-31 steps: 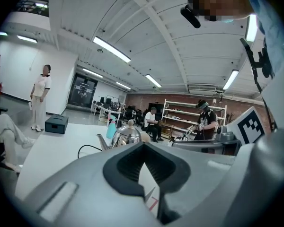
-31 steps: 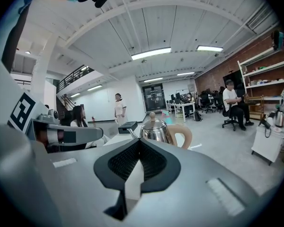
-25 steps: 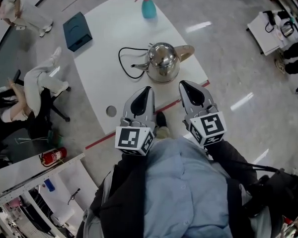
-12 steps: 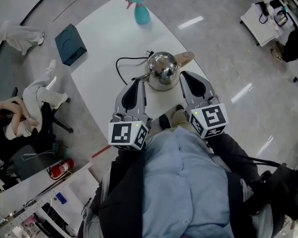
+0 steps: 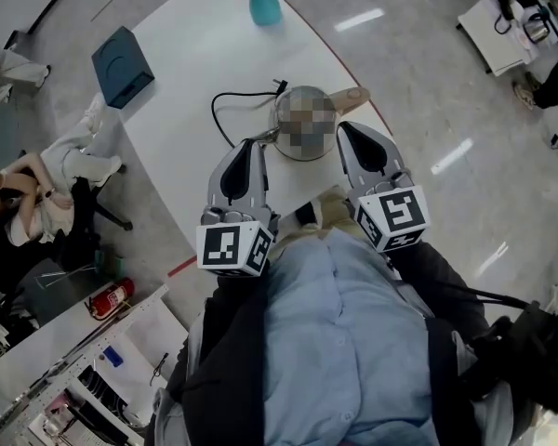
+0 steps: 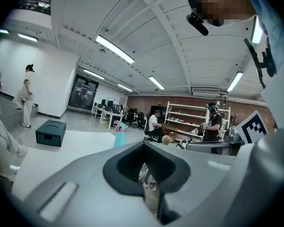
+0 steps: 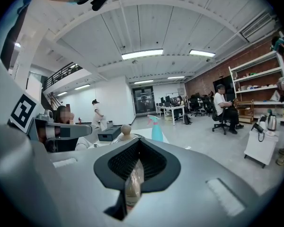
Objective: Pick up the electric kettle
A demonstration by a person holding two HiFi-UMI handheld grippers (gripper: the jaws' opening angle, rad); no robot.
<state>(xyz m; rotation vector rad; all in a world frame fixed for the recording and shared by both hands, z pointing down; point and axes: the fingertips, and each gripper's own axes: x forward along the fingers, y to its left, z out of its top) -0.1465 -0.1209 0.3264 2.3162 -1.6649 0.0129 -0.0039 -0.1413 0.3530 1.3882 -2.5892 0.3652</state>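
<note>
Head view first: the electric kettle (image 5: 298,149) sits on the white table (image 5: 181,82), close to its near right edge. The left hand-held gripper (image 5: 250,147) and the right hand-held gripper (image 5: 347,130) flank it, one tip just beside each flank. Whether either tip touches the metal, I cannot tell. Both are closed with nothing held: in each gripper's own view the ribbed pads meet, leaving only a thin slit.

What's in the way? The black cord (image 5: 231,111) loops out from the kettle's left side and lies on the table just beyond the left tip. The wooden handle (image 5: 357,96) juts out to the far right, almost at the table's edge. The teal spray bottle (image 5: 263,0) stands well apart at the far end. The dark box (image 5: 122,60) sits well apart near the left edge.

For open room, there is a broad bare stretch of table between the cord and the box. On the right the edge runs tight past the handle, with glossy floor (image 5: 428,110) beyond. A fire extinguisher (image 5: 111,297) lies on the floor at near left, and a seated person (image 5: 37,189) is beside the table's left edge.

The right gripper view catches a round wooden knob (image 7: 126,130) poking up over its jaws. The left gripper view adds shelving (image 6: 194,122) across the room.
</note>
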